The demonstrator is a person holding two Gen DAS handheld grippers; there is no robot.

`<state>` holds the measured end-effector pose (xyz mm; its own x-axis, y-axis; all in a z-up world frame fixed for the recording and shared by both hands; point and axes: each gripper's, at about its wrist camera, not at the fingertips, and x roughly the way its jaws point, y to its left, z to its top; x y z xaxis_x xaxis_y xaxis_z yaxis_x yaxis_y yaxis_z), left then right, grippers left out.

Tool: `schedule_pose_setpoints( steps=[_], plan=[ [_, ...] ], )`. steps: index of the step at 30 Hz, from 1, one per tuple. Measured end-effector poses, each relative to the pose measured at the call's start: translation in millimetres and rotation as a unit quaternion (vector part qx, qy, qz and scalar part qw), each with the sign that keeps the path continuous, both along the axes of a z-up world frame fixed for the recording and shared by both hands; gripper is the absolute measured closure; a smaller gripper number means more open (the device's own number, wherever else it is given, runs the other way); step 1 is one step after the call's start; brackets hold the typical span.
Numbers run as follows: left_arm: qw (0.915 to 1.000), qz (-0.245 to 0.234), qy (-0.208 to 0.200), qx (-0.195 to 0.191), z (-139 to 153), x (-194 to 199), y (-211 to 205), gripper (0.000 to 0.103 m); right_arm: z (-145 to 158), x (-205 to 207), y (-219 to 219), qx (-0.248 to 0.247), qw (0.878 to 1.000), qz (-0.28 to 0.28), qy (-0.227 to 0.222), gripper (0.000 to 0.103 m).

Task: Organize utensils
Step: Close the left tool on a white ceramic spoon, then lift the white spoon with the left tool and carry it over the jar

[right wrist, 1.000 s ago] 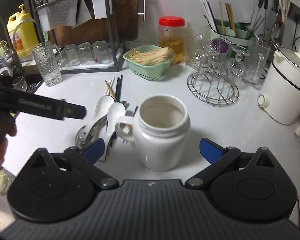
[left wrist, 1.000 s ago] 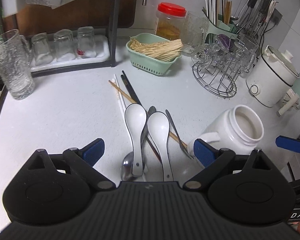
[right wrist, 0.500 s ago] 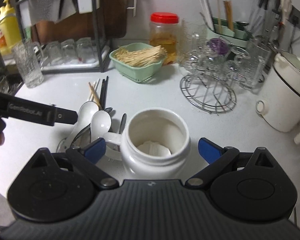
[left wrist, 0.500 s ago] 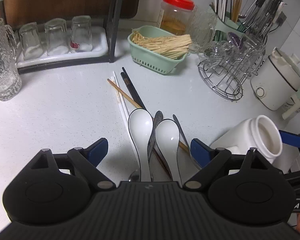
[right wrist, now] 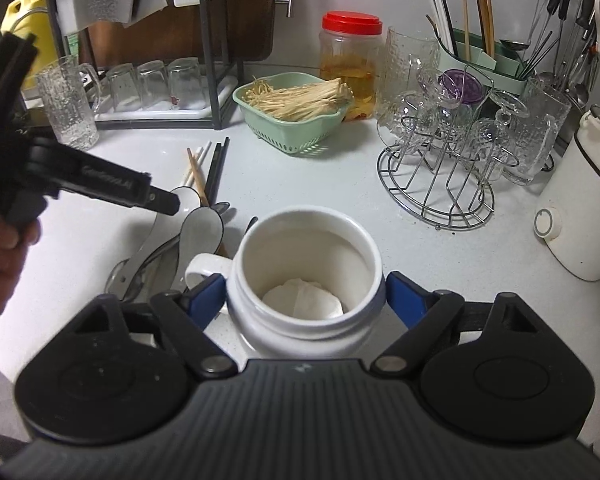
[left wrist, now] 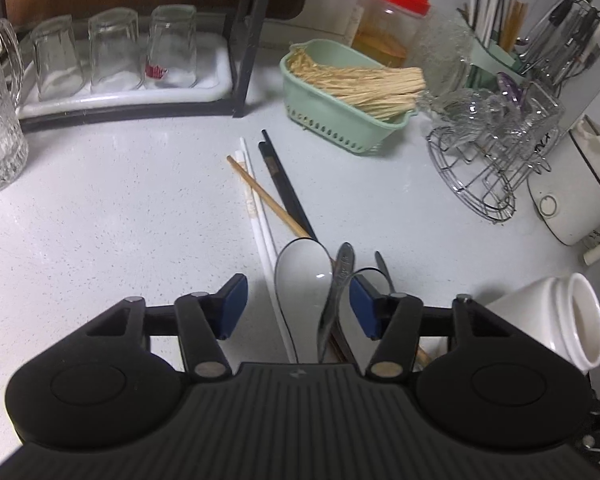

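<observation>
Nothing has gone into the white ceramic jar with a handle point(right wrist: 304, 276) yet; its inside shows only a pale, crumpled-looking liner at the bottom. The right gripper point(right wrist: 304, 294) has its blue fingers point(right wrist: 206, 296) clamped against the jar's sides, steadying it upright near the front edge of the white speckled bench point(left wrist: 100, 220).

The loose utensils lie in a heap just beside the jar, on its handle side: two white ceramic soup spoons point(left wrist: 300, 276), a steel spoon point(left wrist: 336, 292) resting between them, and under them a fan of white, black and wooden chopsticks point(left wrist: 268, 184) pointing toward the back of the bench. The left gripper point(left wrist: 296, 308) hangs over this heap with its fingers closing around the nearer white spoon's bowl; the pads do not seem to press on it yet.

So I would judge the sorting barely begun, with every loose piece left to lift.

Toward the back, a mint-green plastic basket point(left wrist: 332, 120) holds a bundle of pale sticks, a clear red-lidded jar point(left wrist: 388, 28) holds something amber, and a green utensil caddy point(right wrist: 484, 60) in the far corner already stands full of chopsticks.
</observation>
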<state>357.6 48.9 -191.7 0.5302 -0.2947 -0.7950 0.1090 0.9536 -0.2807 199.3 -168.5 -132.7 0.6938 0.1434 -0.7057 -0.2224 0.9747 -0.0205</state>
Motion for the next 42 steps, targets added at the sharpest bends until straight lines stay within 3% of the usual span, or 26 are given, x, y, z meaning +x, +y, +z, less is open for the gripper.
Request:
schedule_pose_setpoints(
  steps=[17,25,35,42],
  plan=[
    [0.9992,-0.024,0.027,-0.019,-24.9,25.6,5.5,0.069,-1.4,-0.1,2.6,-0.011,1.0,0.004,-0.004,0.014],
    [0.9993,-0.023,0.028,-0.009,-22.5,31.7,6.2,0.096,-4.0,1.3,5.7,-0.026,1.0,0.007,-0.001,0.013],
    [0.9996,-0.025,0.014,0.006,-6.5,16.0,2.3,0.098,-8.7,6.1,10.9,-0.039,0.999,0.008,0.004,0.011],
    [0.9995,-0.019,-0.021,0.013,14.8,6.0,1.4,0.098,-10.2,3.5,9.5,-0.032,0.999,0.009,-0.008,0.011]
  ],
)
